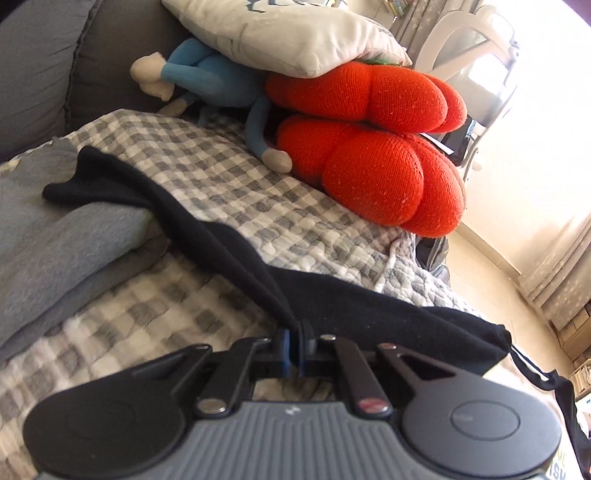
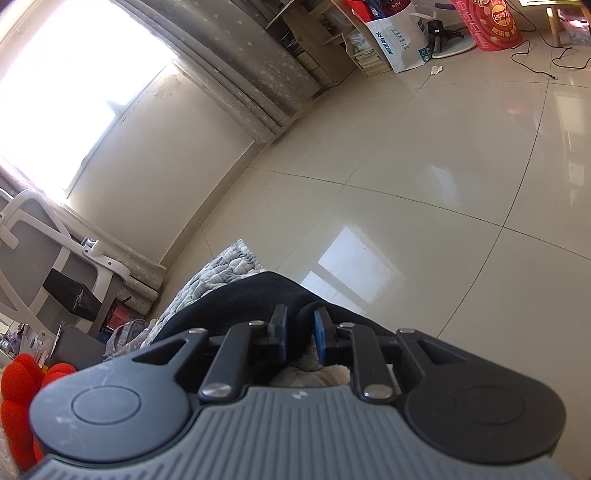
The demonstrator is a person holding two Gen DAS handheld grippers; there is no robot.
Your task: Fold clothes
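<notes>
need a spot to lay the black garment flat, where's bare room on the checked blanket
Free: the checked blanket between the black garment and the orange cushions. Crowded: the grey folded cloth on the left, plush toy and pillow behind.

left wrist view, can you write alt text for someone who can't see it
The left gripper is shut on a bunched fold of a black garment that trails across a grey-and-white checked quilt. Behind it lie two red knitted cushions, a blue plush toy and a pale pillow, with folded grey fabric at left.
</notes>
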